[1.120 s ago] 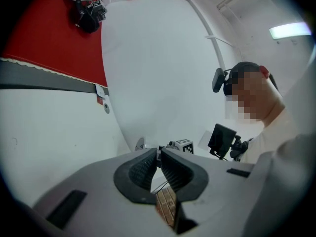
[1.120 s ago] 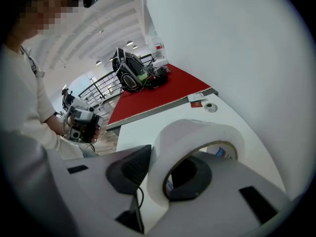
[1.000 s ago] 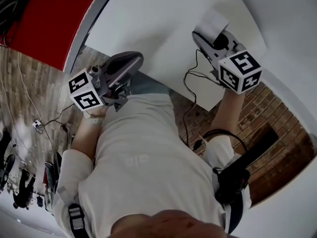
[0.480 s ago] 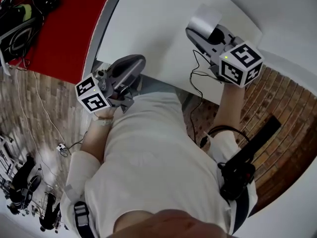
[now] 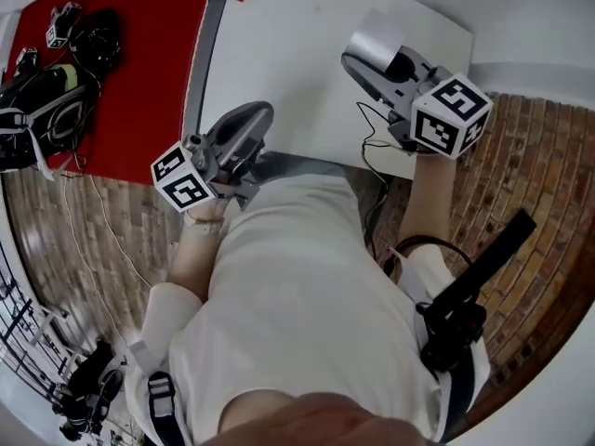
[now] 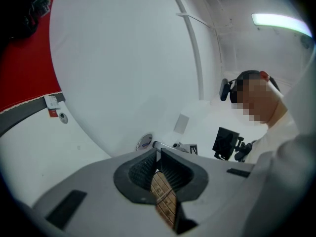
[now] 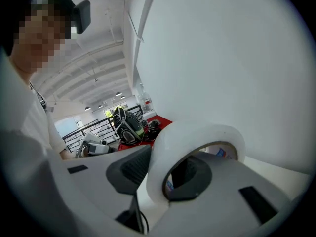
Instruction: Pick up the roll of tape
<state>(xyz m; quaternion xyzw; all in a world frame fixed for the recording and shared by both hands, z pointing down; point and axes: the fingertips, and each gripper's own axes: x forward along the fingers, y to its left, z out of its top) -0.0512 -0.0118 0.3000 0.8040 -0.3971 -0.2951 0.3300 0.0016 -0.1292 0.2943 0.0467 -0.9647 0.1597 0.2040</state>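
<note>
Since the earlier frames were shot, change in view: far more of the red floor [image 5: 139, 72] showed at the upper left of the head view, with black gear [image 5: 56, 72] lying on it; a second before, only a corner of red appeared.
Change in the hands: both hand-held grippers sat over the counter [image 5: 279, 45] as before, and the right one's hold looked unchanged.
Roll of tape [image 5: 376, 37]: white, held over the counter's far right part. In the right gripper view it [image 7: 197, 142] stood on edge, one pad outside its wall and the other seen through its hole.
Right hand-held gripper [image 5: 374, 59]: narrow, clamped on the roll's wall.
Left hand-held gripper [image 5: 253, 119]: jaws together at the tips, nothing between them [image 6: 158, 157].
Counter: white, with a curved edge; a black cable [image 5: 367, 128] ran across its near edge.
Floor: brick-patterned [image 5: 530, 156] on both sides of the person.
Room: a strip light [image 6: 281, 19] glowed overhead in the left gripper view; a railing [image 7: 94, 127] and ceiling lamps showed in the right gripper view.
</note>
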